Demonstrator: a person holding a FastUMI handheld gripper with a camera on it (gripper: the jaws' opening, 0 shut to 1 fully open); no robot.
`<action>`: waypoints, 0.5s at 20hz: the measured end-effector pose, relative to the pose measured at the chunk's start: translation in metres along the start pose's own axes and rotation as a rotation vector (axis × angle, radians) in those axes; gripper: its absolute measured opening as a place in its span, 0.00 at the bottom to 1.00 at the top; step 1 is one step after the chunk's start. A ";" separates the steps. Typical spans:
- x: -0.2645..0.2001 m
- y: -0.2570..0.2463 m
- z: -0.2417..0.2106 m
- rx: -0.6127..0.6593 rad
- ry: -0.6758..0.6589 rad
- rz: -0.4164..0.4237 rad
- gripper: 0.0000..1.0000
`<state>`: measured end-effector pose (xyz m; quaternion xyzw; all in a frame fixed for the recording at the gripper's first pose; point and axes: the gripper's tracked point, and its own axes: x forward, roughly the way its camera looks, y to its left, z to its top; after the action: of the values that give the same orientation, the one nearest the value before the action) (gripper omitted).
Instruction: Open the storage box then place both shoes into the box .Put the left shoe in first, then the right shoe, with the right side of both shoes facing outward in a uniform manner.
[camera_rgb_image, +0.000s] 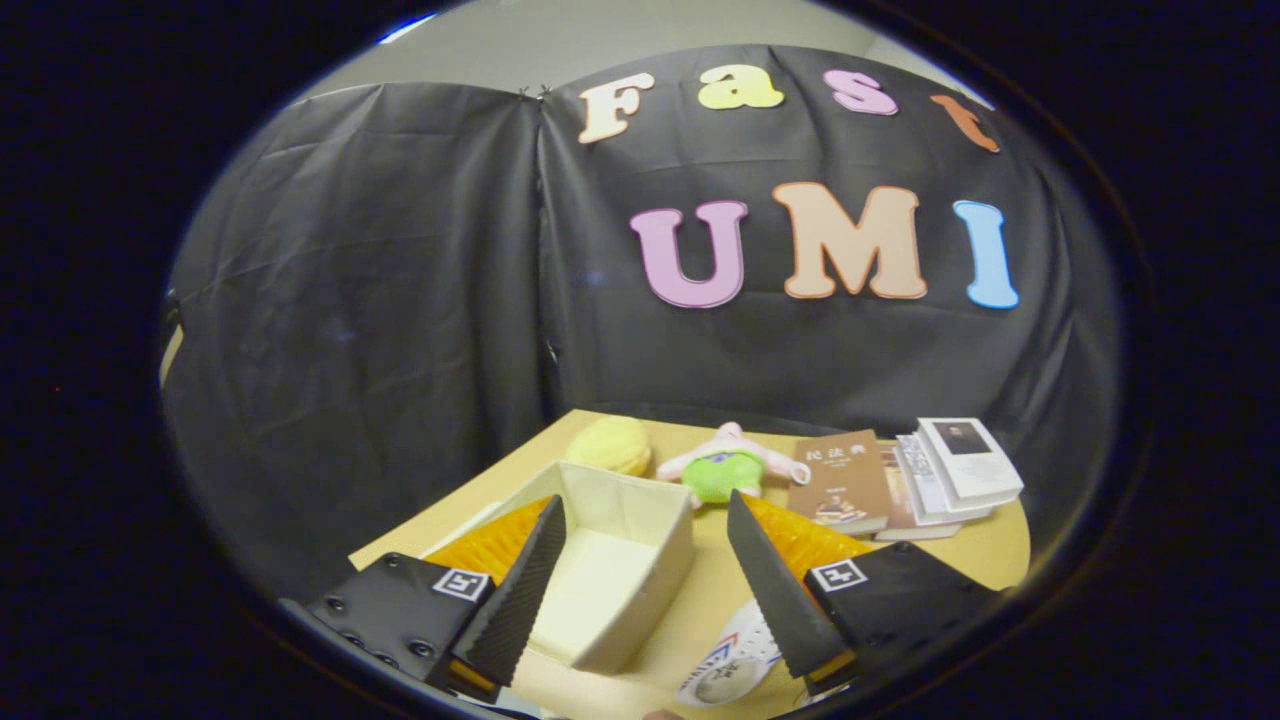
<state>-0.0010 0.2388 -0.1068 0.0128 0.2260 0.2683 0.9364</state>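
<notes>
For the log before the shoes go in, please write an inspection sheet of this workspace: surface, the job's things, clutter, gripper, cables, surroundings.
Surface: light wooden table, bare between the fingers.
Job's things: cream storage box open, nothing seen inside, lying between and just ahead of the fingers; one white shoe beside the box, close to the right finger; second shoe not identified.
Clutter: yellow plush, pink and green plush toy, brown book, stack of white books, all beyond the box.
Gripper: gripper open, fingers apart, holding nothing.
Cables: nothing seen.
Surroundings: black cloth wall behind the table.
</notes>
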 end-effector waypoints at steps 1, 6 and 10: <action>-0.002 -0.014 -0.007 0.002 0.013 -0.020 1.00; -0.005 -0.063 -0.063 0.020 0.129 -0.072 1.00; -0.003 -0.088 -0.108 -0.001 0.228 -0.088 1.00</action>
<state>-0.0059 0.1515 -0.2154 -0.0279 0.3312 0.2268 0.9155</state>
